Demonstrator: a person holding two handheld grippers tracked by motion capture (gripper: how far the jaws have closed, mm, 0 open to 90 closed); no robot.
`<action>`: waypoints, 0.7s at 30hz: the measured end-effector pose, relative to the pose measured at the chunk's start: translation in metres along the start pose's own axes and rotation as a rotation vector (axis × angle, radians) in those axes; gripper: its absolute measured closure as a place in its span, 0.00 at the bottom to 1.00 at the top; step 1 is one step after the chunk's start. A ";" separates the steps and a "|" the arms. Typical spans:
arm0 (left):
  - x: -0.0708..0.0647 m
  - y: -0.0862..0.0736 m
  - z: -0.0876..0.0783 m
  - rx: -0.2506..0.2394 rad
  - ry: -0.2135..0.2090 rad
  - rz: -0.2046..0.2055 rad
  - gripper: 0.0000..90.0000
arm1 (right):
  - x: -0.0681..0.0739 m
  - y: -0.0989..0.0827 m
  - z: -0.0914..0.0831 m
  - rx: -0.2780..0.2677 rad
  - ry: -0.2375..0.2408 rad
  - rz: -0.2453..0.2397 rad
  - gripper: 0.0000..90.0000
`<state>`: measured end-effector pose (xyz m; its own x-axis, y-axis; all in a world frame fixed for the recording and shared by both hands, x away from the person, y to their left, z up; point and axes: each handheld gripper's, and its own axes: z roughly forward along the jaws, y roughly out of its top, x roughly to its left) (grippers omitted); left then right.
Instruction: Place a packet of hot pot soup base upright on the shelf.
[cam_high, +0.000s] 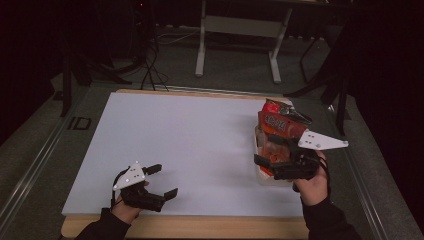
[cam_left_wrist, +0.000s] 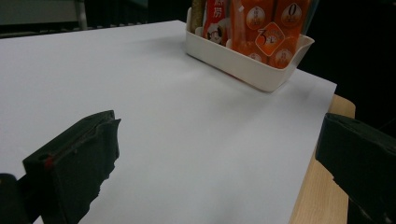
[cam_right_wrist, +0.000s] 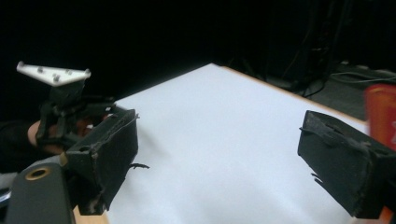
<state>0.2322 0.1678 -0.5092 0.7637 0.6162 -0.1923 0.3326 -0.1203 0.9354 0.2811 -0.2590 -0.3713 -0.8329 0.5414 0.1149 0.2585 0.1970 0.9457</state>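
A white bin (cam_high: 272, 181) (cam_left_wrist: 243, 65) stands at the right of the white board, packed with upright orange snack packets (cam_high: 277, 127) (cam_left_wrist: 266, 28). My right gripper (cam_high: 267, 167) (cam_right_wrist: 219, 135) hovers at the bin's near end and points left across the board. Its jaws are open with nothing between them, and an orange packet (cam_right_wrist: 380, 112) shows at the edge beside one jaw. My left gripper (cam_high: 162, 181) (cam_left_wrist: 219, 130) rests near the front left of the board, open and empty, facing the bin. The left gripper (cam_right_wrist: 65, 107) also appears far off in the right gripper view.
The white board (cam_high: 190, 145) covers a wooden table whose edge (cam_high: 200, 225) runs along the front. Metal rails (cam_high: 35, 165) flank the table. A white desk frame (cam_high: 237, 30) and cables (cam_high: 150, 65) stand on the dark floor behind.
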 end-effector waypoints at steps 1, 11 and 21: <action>0.000 0.000 0.000 -0.002 0.002 -0.001 0.00 | 0.001 -0.002 0.003 0.002 0.007 -0.002 0.13; 0.000 0.000 -0.001 -0.004 0.000 0.000 0.00 | 0.011 -0.033 0.031 0.071 0.058 0.010 0.15; 0.000 -0.001 0.000 -0.001 -0.001 0.001 0.00 | 0.011 -0.060 0.045 0.119 0.071 0.024 0.15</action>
<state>0.2319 0.1683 -0.5098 0.7649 0.6150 -0.1917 0.3313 -0.1203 0.9358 0.2784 -0.2281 -0.4401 -0.8573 0.4886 0.1625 0.3314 0.2821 0.9003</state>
